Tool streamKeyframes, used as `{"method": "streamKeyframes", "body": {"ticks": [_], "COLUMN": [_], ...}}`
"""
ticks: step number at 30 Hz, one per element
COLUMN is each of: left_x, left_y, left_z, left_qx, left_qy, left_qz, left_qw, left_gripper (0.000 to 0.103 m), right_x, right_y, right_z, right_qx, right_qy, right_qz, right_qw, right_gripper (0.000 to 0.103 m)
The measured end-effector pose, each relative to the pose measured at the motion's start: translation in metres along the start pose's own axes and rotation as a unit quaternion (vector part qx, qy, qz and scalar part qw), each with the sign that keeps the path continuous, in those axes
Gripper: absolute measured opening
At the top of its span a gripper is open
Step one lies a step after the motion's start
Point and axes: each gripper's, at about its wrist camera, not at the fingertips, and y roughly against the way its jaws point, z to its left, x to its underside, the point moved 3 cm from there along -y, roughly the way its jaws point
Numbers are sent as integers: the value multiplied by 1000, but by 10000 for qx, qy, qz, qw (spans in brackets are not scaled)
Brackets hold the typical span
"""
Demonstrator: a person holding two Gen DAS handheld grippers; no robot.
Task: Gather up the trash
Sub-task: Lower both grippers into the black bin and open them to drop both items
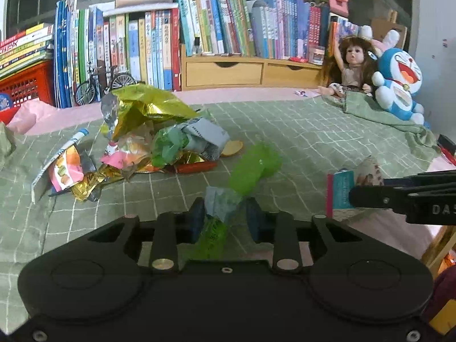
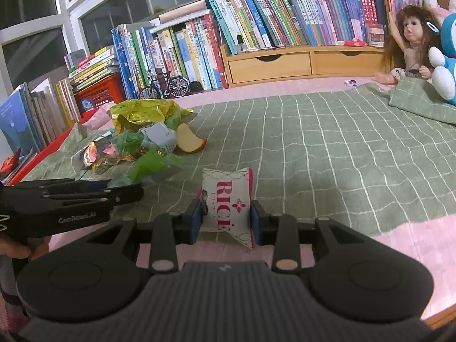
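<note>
The bedspread (image 2: pixel 327 148) is matt green woven cloth, faintly wrinkled; the gold wrapper (image 1: pixel 148 105) is glossy crinkled foil (mirror-bright on its silver inner face); the green bag (image 1: pixel 250 168) is thin translucent plastic; the rice packet (image 2: pixel 228 202) is smooth printed paper or film; the drawer shelf (image 2: pixel 285 62) is pale, satin wood; both gripper bodies look matt black plastic.
</note>
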Motion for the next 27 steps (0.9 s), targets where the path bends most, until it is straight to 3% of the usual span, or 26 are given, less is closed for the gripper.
{"method": "streamKeyframes", "body": {"ticks": [13,27], "left_x": [16,84], "left_y": [58,118], "left_z": [-20,-48], "left_qx": [194,364], "left_qy": [-60,-110], "left_qz": [-163,26], "left_qw": [9997,9993], "left_gripper": [28,28], "right_x": [14,73], "right_y": [33,85], "right_z": [8,20], "right_qx": [-126,-147], "right_qy": [-110,-545], "right_qz": [5,118], "right_qw": [9999,9983], "right_gripper": [39,40]}}
